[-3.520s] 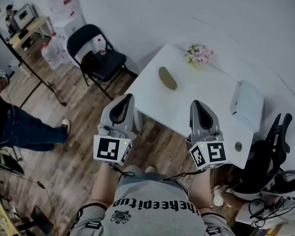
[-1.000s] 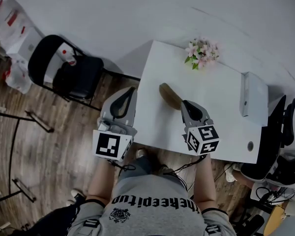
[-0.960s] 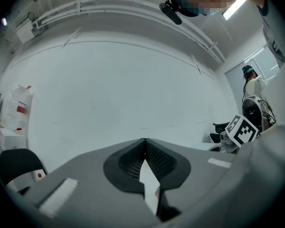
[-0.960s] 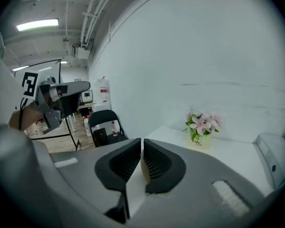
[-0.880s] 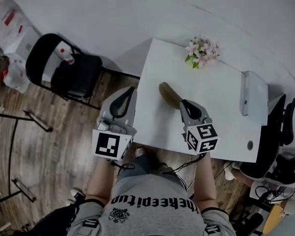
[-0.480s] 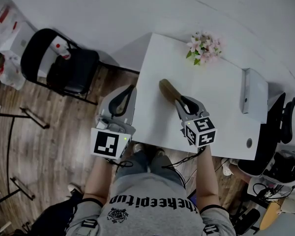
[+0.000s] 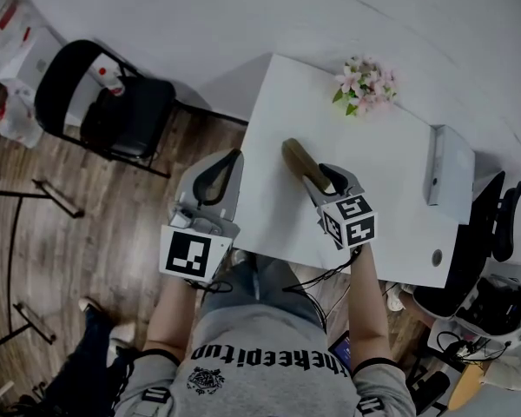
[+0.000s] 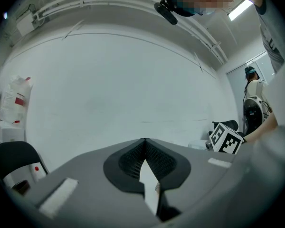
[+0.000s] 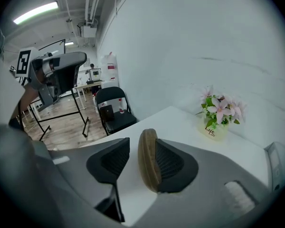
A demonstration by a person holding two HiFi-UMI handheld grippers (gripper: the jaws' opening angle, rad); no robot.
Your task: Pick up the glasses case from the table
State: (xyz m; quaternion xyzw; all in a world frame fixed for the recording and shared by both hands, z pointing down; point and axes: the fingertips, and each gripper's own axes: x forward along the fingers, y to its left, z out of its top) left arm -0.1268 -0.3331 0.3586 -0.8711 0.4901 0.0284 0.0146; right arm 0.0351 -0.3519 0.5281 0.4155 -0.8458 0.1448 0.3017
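Right gripper (image 7: 328, 174): my fingers (image 9: 109, 163), just opened wide, straddle the case (image 9: 148, 159). Left gripper (image 8: 144, 142): fingers together, empty. The case looks rigid, light and smooth; I grip across its middle.

The person wears a grey T-shirt (image 7: 260, 365) with black lettering, a small crest and dark-trimmed sleeves (image 7: 159, 394), while the left gripper (image 7: 235, 154) and right gripper (image 7: 323, 177) are grey shells with black ribbed pads (image 9: 170, 163), black-and-white marker cubes (image 7: 189, 255) and thin black cables (image 7: 311, 280).
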